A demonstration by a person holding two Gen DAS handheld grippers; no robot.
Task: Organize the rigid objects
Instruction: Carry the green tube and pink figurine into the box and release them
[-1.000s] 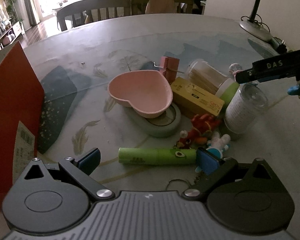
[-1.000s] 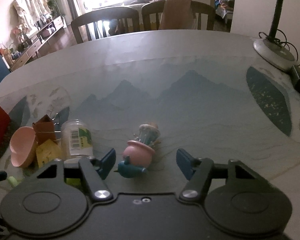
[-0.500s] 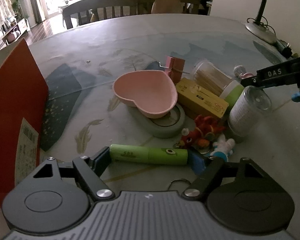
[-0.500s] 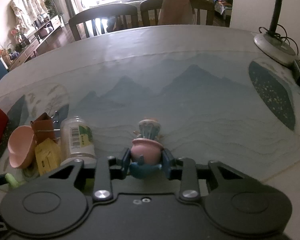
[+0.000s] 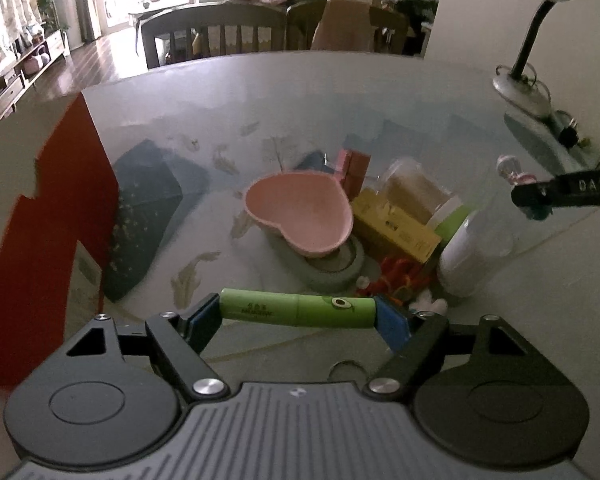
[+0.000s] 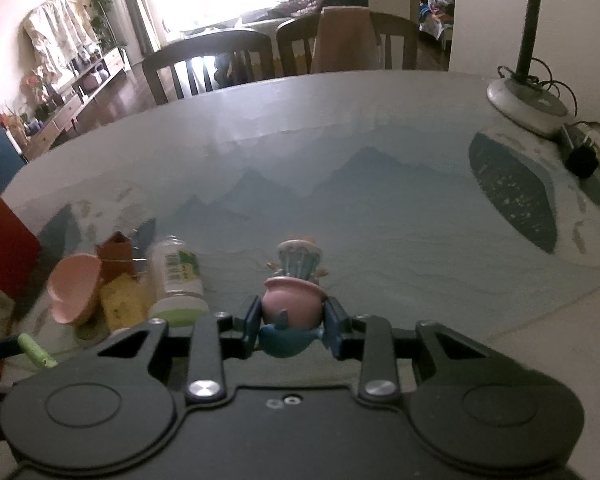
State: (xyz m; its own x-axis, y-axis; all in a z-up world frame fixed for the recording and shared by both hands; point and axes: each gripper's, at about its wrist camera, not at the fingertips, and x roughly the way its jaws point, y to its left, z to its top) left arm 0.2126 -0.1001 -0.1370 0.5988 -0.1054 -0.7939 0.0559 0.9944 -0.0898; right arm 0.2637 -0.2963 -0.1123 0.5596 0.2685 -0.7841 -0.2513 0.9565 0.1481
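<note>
My left gripper (image 5: 298, 314) is shut on a green tube (image 5: 296, 310), gripped end to end and held above the table. Beyond it lie a pink heart-shaped bowl (image 5: 300, 210) on a grey ring, a yellow box (image 5: 396, 230), a red toy (image 5: 398, 276) and a white bottle (image 5: 468, 256). My right gripper (image 6: 291, 322) is shut on a pink and blue figurine (image 6: 292, 308), lifted off the table. The right gripper's tip (image 5: 568, 192) also shows in the left wrist view, at the right edge.
A red box (image 5: 48, 240) stands at the left. A toothpick jar (image 5: 416, 188) and a small reddish box (image 5: 356, 170) lie behind the bowl. A desk lamp base (image 6: 528, 104) with cables sits at the far right. Chairs stand behind the table.
My left gripper closed on the green tube and lifted it. My right gripper closed on the figurine and raised it off the table.
</note>
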